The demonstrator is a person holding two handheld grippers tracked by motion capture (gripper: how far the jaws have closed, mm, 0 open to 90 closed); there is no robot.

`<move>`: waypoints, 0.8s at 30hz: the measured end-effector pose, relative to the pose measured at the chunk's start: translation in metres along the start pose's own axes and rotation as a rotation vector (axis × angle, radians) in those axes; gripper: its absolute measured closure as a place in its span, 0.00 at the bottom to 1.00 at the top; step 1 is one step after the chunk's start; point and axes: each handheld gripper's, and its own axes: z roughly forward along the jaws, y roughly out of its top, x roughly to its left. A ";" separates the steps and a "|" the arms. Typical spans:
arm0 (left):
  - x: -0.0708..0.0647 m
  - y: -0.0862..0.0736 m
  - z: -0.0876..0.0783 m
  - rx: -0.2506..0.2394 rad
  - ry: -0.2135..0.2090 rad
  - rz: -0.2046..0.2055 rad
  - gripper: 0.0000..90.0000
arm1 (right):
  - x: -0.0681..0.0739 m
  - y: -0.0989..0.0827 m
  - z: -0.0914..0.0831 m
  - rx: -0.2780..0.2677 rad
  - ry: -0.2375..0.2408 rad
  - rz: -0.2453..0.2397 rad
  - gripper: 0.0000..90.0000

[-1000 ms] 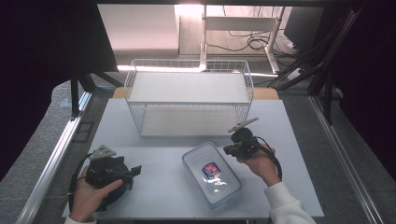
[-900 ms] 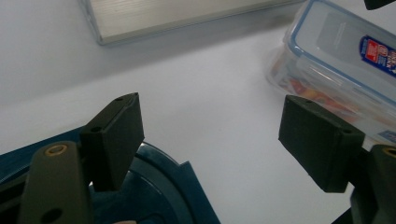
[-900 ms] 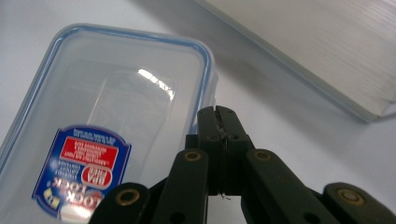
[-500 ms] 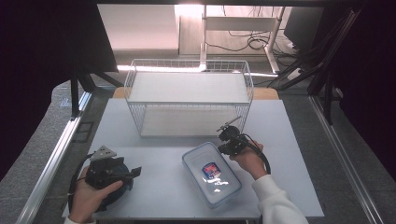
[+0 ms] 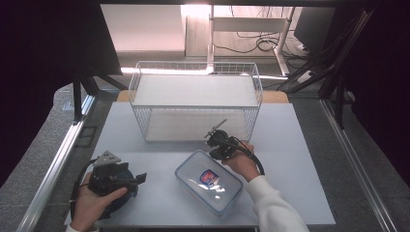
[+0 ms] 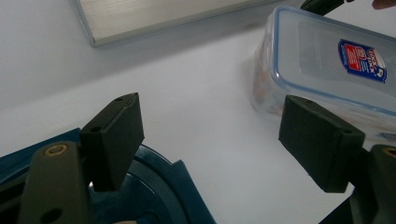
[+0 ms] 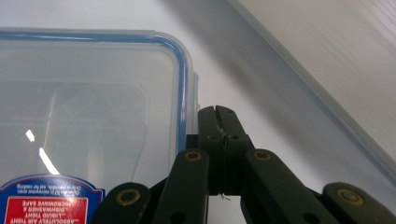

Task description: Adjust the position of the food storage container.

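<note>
A clear plastic box (image 5: 209, 181) with a blue-rimmed lid and a red and blue label lies on the white table, front of centre. My right gripper (image 5: 216, 151) is at the box's far corner. In the right gripper view its jaws (image 7: 217, 114) are pressed together with nothing between them, just beside the lid's edge (image 7: 183, 84). My left gripper (image 5: 140, 178) rests at the front left, pointing right toward the box. Its jaws stand apart (image 6: 210, 121) and hold nothing. The box (image 6: 327, 60) lies beyond them.
A white wire basket (image 5: 196, 106) stands behind the box, close to my right gripper. Under my left gripper sits a dark blue round thing (image 6: 154, 186). Metal rails run along both sides of the table (image 5: 300, 145).
My right gripper has moved left and slightly down, from right of the box to its far corner. The left gripper and the box have kept still.
</note>
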 end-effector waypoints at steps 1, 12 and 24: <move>0.001 0.000 0.000 0.000 0.001 -0.002 0.24 | 0.003 0.003 0.001 -0.003 0.007 -0.013 0.99; 0.001 -0.002 0.003 0.005 0.000 -0.003 0.24 | -0.004 0.001 -0.011 -0.067 0.059 0.020 0.99; -0.002 0.000 0.007 0.001 0.002 -0.007 0.23 | 0.021 -0.061 -0.072 -0.182 0.099 0.001 0.99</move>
